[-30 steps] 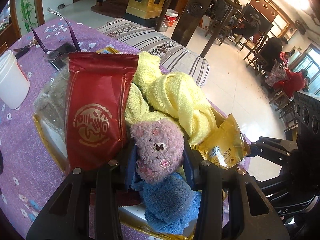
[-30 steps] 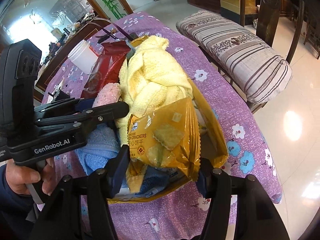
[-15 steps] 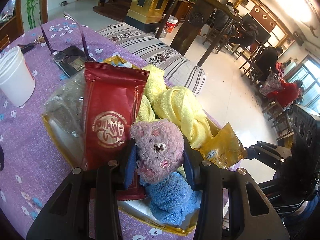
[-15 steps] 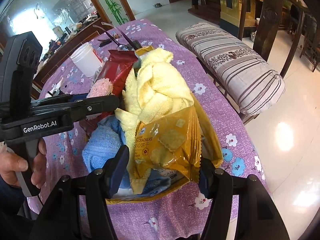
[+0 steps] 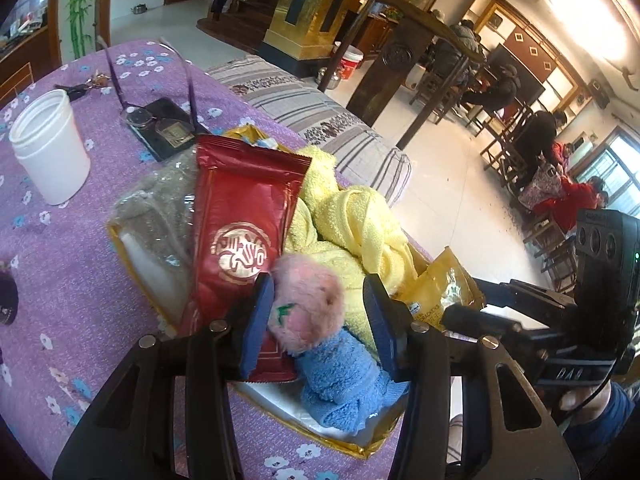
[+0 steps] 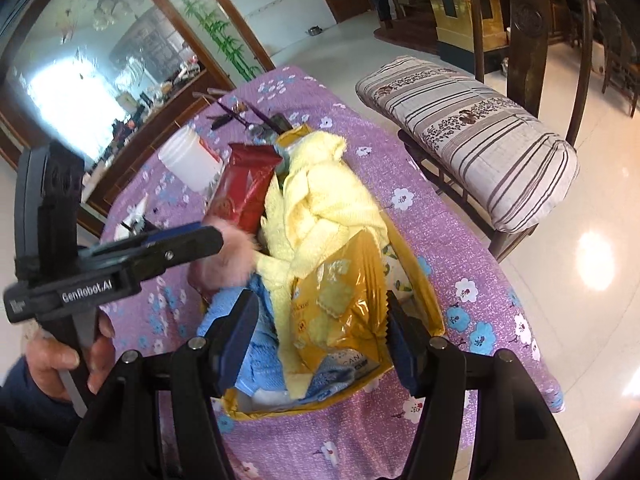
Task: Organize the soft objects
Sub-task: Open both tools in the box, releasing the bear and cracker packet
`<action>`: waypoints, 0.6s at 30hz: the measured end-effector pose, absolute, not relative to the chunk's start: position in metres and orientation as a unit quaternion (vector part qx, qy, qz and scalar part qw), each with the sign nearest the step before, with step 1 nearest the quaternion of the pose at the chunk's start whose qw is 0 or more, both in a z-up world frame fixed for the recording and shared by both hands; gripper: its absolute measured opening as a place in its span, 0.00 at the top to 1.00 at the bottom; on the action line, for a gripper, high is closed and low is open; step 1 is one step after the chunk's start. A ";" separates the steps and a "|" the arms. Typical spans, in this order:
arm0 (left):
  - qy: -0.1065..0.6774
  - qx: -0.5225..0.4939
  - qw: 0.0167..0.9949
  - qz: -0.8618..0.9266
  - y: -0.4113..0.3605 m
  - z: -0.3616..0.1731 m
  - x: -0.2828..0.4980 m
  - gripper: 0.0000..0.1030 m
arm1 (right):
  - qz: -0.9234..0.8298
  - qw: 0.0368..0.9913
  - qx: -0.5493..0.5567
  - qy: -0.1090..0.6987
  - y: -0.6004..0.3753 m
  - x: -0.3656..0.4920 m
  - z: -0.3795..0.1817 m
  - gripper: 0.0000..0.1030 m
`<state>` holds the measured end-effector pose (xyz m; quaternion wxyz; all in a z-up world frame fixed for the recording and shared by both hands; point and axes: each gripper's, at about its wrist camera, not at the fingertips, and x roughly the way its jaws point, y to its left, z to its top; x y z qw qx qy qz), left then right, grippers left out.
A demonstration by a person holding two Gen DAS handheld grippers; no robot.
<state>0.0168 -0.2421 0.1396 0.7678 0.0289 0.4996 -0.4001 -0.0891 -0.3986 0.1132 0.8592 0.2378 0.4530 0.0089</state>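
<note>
A gold tray (image 5: pixel 120 236) on the purple table holds a yellow towel (image 5: pixel 352 224), a blue towel (image 5: pixel 344 376), a red packet (image 5: pixel 244 232), a clear bag (image 5: pixel 160 208) and a gold cracker packet (image 5: pixel 440 296). My left gripper (image 5: pixel 318 320) stands wider than a pink plush toy (image 5: pixel 308 304) that sits between its fingers, leaning on the left pad; the toy looks blurred. It also shows in the right wrist view (image 6: pixel 224 256). My right gripper (image 6: pixel 320 340) is shut on the cracker packet (image 6: pixel 340 308), low over the tray's (image 6: pixel 416 280) near end.
A white plastic jar (image 5: pixel 52 148), glasses on a dark phone (image 5: pixel 160 124) and keys (image 5: pixel 80 86) lie on the flowered cloth behind the tray. A striped cushioned bench (image 6: pixel 472 136) stands beside the table. People sit at tables far off.
My left gripper's jaws have spread apart and the pink plush toy has turned and slipped loose between them. Both grippers have risen and drawn back from the tray.
</note>
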 end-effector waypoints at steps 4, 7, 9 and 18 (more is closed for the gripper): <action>0.496 0.025 0.773 -0.394 -0.236 0.143 0.015 0.55 | 0.018 0.860 0.256 0.442 -0.403 -0.092 0.119 0.40; 0.496 0.023 0.775 -0.392 -0.233 0.144 0.013 0.55 | 0.020 0.858 0.265 0.440 -0.407 -0.093 0.118 0.40; 0.495 0.023 0.776 -0.391 -0.231 0.145 0.010 0.55 | 0.017 0.856 0.273 0.439 -0.411 -0.092 0.114 0.40; 0.491 0.035 0.775 -0.397 -0.231 0.146 -0.003 0.55 | -0.013 0.837 0.280 0.470 -0.423 -0.081 0.088 0.41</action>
